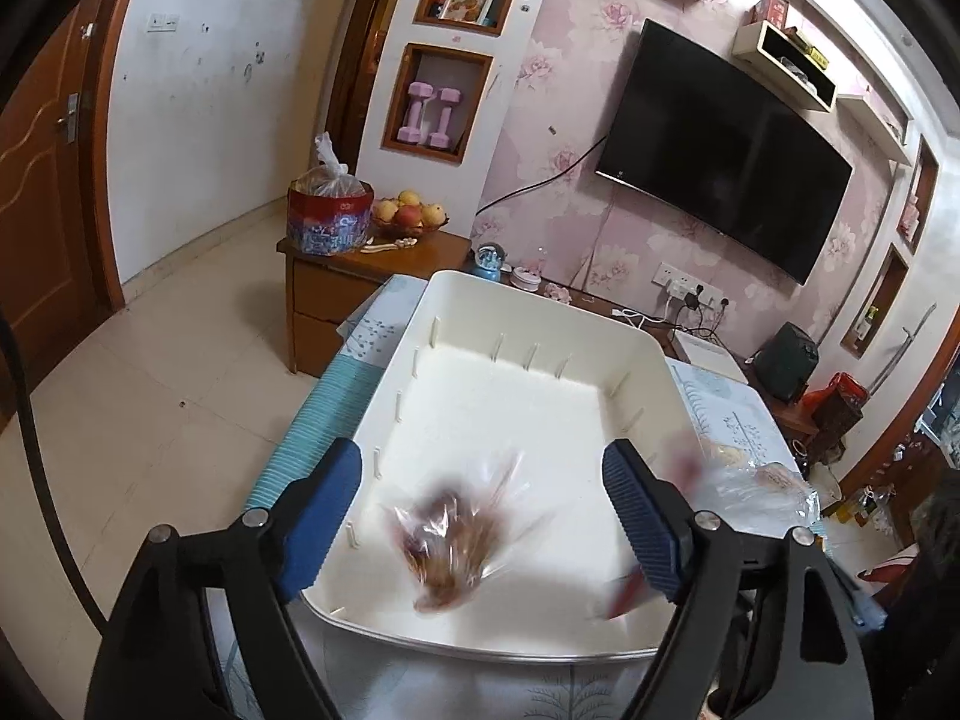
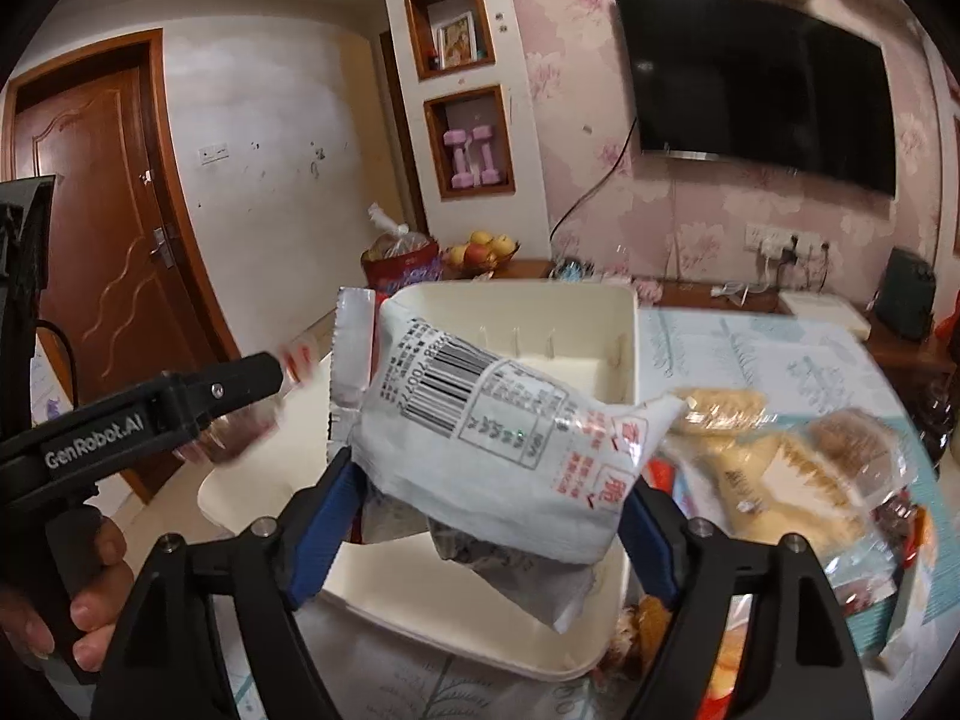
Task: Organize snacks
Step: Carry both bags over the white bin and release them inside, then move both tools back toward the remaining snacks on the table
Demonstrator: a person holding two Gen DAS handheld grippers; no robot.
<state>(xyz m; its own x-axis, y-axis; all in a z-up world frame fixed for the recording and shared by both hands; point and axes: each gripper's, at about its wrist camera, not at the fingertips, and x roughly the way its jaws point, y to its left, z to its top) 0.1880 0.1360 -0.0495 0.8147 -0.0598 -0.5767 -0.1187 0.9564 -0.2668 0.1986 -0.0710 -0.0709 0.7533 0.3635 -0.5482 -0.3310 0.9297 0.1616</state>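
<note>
A white bin (image 1: 636, 348) sits on the table. In the left wrist view my left gripper (image 1: 489, 516) is open above its near end, and a clear-wrapped brown snack (image 1: 450, 546), blurred, is in the bin below the fingers. In the right wrist view my right gripper (image 2: 486, 516) is shut on a white snack packet (image 2: 498, 438) with a barcode, held above the bin (image 2: 624, 312). The left gripper shows at the left of that view (image 2: 252, 378).
Several clear-wrapped pastries (image 2: 780, 468) lie on the patterned tablecloth (image 2: 780, 360) right of the bin. A red wrapper (image 1: 624, 591) lies in the bin's near right corner. A wooden cabinet (image 1: 336, 288) with a fruit bowl (image 1: 408, 213) stands behind.
</note>
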